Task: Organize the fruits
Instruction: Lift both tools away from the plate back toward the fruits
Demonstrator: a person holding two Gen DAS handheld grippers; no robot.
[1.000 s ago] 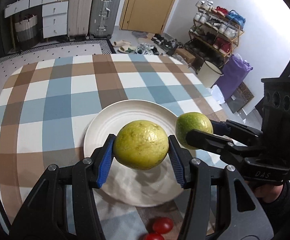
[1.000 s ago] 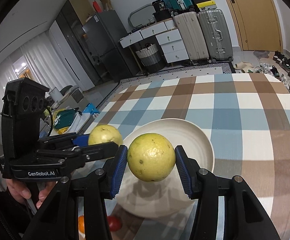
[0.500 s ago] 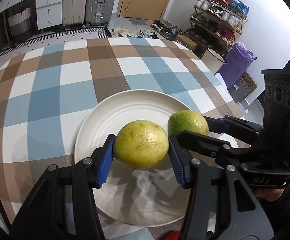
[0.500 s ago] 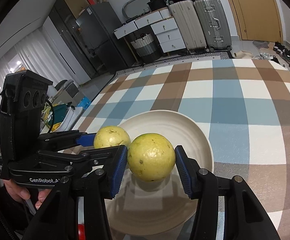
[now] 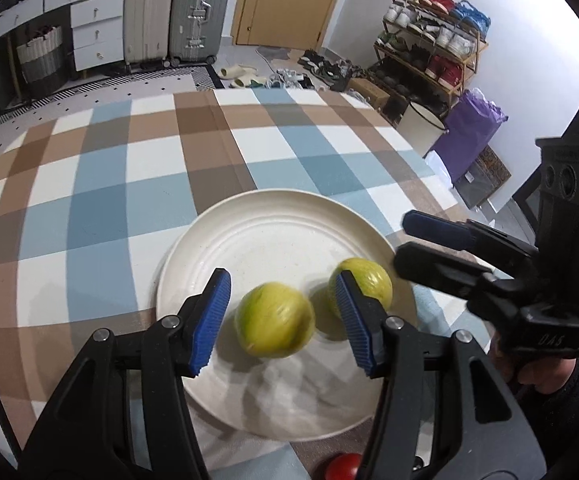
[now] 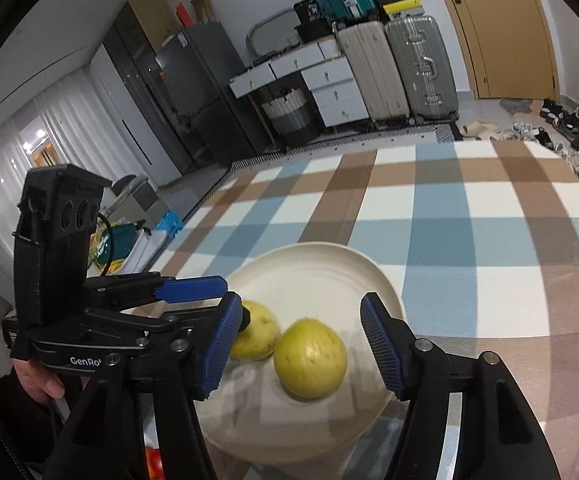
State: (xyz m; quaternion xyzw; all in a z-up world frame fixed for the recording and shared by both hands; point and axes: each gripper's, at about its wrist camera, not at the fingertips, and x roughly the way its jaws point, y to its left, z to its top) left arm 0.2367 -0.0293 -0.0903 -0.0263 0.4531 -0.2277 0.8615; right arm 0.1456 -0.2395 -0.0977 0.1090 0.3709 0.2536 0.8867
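Two green-yellow fruits sit on one white plate, lower centre of frame. Left tool and right tool are both opening, pads clear of the fruit, gripping nothing.

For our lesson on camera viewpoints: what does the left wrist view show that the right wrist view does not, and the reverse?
Only the left wrist view shows the purple bag and white bucket. Only the right wrist view shows the dark fridge. Both share the white plate holding two green-yellow fruits, and both tongs, opening, touching neither fruit.
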